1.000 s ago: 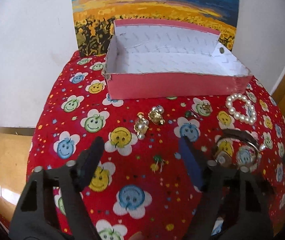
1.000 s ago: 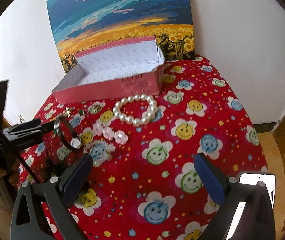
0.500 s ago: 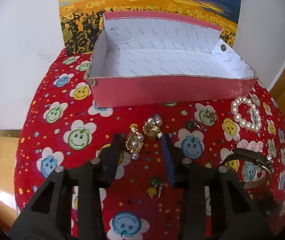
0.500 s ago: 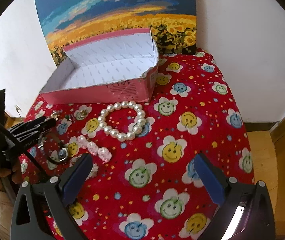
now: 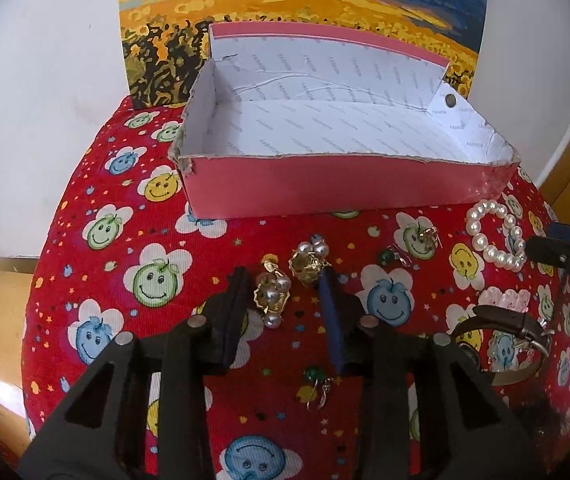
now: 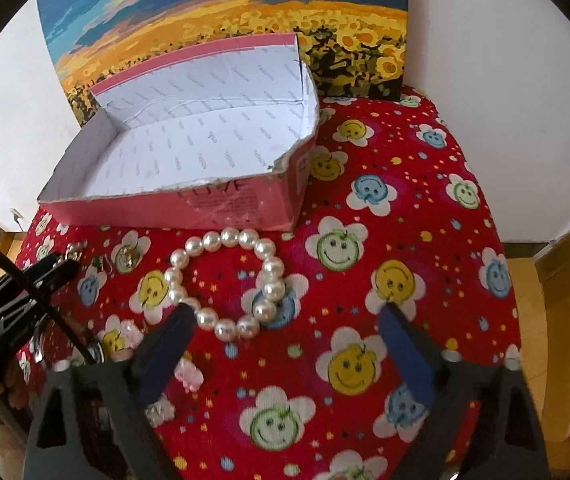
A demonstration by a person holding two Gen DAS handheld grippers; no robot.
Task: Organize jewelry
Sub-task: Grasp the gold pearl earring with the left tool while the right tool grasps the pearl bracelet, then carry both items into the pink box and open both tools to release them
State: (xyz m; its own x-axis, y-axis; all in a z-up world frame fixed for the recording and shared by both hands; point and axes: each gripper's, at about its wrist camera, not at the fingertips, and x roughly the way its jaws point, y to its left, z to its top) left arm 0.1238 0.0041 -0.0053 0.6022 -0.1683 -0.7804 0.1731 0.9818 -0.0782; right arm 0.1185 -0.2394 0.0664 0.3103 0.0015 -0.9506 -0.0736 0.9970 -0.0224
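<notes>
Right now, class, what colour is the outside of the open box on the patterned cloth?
Pink outside, on the cardboard box; clearest in the left wrist view.

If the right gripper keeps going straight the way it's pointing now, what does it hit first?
Probably the white pearl bracelet lying on the red smiley-print cloth: its near beads sit just inside the left finger. The closing right gripper has nothing between its fingers yet; depth is uncertain.

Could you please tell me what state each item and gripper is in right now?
pink box: open, empty.
pearl bracelet: flat on cloth, ungripped.
gold pearl earring: on cloth, between left pads.
left gripper: partly open, straddling that earring.
right gripper: closing, nothing gripped.
watch: on cloth.
</notes>
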